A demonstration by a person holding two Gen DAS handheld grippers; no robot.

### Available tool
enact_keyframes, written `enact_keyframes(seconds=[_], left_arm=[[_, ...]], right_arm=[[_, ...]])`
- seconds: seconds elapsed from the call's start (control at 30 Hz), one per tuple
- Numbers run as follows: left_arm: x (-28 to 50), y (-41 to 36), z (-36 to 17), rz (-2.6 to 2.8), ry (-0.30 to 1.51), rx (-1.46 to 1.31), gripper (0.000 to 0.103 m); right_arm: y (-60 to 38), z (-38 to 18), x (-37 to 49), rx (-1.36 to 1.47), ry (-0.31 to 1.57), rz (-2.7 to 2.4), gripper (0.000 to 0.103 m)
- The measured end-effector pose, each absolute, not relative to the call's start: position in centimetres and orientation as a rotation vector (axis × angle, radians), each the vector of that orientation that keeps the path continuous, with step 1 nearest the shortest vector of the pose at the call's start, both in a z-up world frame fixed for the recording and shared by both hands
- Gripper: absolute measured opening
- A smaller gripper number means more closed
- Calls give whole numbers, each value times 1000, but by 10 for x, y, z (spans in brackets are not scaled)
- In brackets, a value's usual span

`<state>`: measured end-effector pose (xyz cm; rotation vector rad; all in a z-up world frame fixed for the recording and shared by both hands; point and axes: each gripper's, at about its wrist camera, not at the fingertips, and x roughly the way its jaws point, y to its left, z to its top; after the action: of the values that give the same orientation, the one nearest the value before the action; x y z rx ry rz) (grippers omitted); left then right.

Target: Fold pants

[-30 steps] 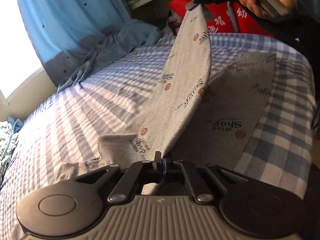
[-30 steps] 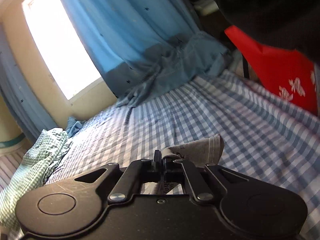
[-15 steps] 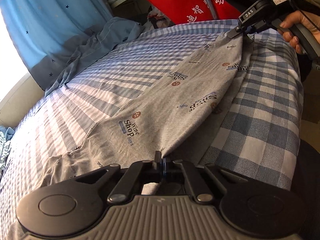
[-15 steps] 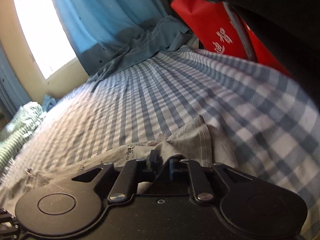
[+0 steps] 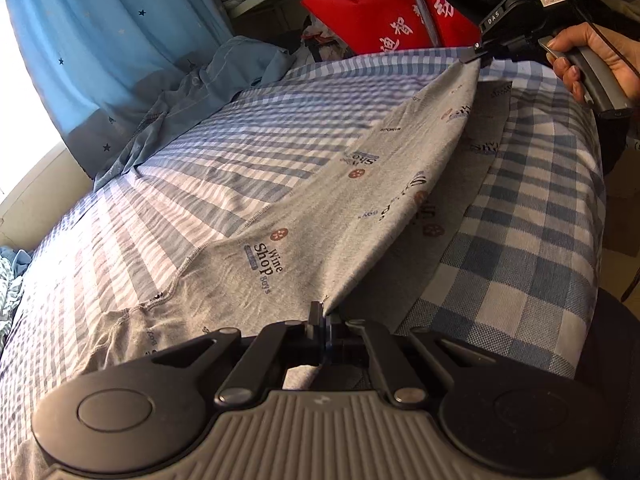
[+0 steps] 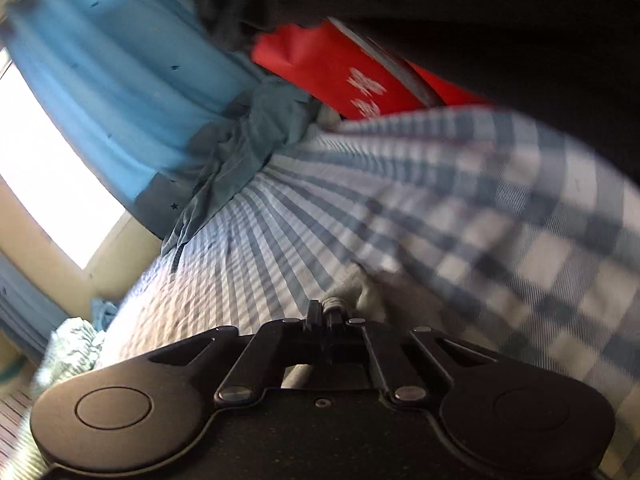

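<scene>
Grey printed pants [image 5: 304, 220] lie on a blue checked bedsheet [image 5: 532, 200], one layer folded over the other. At the near edge my left gripper [image 5: 322, 314] is shut on the fold. From there the cloth runs taut to its far corner, where my right gripper [image 5: 474, 54], held by a hand [image 5: 600, 52], pinches it just above the sheet. In the blurred right wrist view, the right gripper [image 6: 326, 308] has its jaws closing tight, with a bit of the grey pants [image 6: 362, 290] at the tips.
A red bag [image 5: 372, 16] with white characters stands beyond the bed's far edge. A blue curtain [image 5: 100, 40] hangs at the left, with a crumpled blue garment [image 5: 192, 96] below it on the bed. The bed's right edge drops off near the pants.
The right gripper came down and to the right, carrying the raised pants leg to just above the sheet, so it now lies low over the other leg. The left gripper kept still.
</scene>
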<state>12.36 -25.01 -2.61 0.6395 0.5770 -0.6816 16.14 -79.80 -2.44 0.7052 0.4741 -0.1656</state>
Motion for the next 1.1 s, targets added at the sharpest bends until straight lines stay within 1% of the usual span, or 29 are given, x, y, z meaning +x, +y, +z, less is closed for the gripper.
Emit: enact_keyframes(seconds=[0.1, 0.17, 0.23, 0.37, 0.43, 0.47, 0.5, 0.53, 0.57, 0.6, 0.63, 0.67, 0.7, 0.73, 0.77, 0.83, 0.87, 0.9, 0.93, 0.97, 1.0, 1.03, 1.1], left_arm=[[122, -247, -24, -693, 581, 637, 0], [121, -247, -27, -697, 583, 648, 0], [121, -248, -30, -702, 592, 647, 0], [119, -246, -34, -717, 601, 659, 0], [120, -244, -35, -727, 594, 663, 0], [121, -243, -35, -731, 598, 654, 0], [122, -242, -35, -737, 613, 638, 1], [124, -241, -35, -738, 622, 621, 2], [125, -240, -33, -743, 633, 599, 3], [125, -238, -32, -748, 641, 576, 9], [125, -237, -30, -756, 647, 557, 18], [124, -236, -29, -765, 650, 543, 24], [122, -236, -27, -769, 645, 535, 38], [120, -235, -26, -766, 635, 529, 50], [117, -234, -25, -760, 624, 526, 54], [114, -233, -22, -750, 617, 513, 60], [113, -231, -20, -739, 617, 497, 62], [112, -230, -19, -725, 617, 476, 69], [112, -226, -17, -712, 618, 451, 78], [112, -221, -16, -695, 620, 422, 81], [113, -216, -14, -678, 624, 391, 87], [114, -210, -12, -662, 630, 358, 90], [119, -199, -9, -631, 646, 288, 91]], right_arm=[[-778, 0, 152, 512, 401, -157, 0], [-768, 5, 147, 391, 404, -165, 2], [-769, -5, 145, 346, 457, -188, 3], [-780, -35, 134, 358, 551, -258, 6], [-785, -43, 124, 381, 562, -267, 11], [-785, -44, 120, 384, 562, -270, 16], [-786, -44, 118, 377, 562, -275, 25], [-785, -43, 117, 357, 564, -291, 31], [-783, -38, 117, 326, 560, -307, 43], [-782, -34, 118, 299, 552, -316, 53], [-780, -29, 122, 264, 542, -315, 56], [-779, -23, 129, 233, 536, -301, 62], [-778, -18, 138, 202, 543, -278, 70], [-776, -15, 149, 169, 561, -250, 71], [-774, -13, 162, 132, 581, -223, 71], [-770, -15, 185, 91, 618, -193, 64], [-770, -18, 196, 91, 642, -180, 52], [-770, -22, 207, 95, 674, -172, 38], [-770, -25, 215, 93, 697, -172, 30], [-769, -28, 220, 75, 711, -187, 12], [-766, -29, 223, 49, 715, -197, 10], [-766, -29, 225, 39, 709, -197, 9], [-766, -27, 225, 53, 679, -213, 7]])
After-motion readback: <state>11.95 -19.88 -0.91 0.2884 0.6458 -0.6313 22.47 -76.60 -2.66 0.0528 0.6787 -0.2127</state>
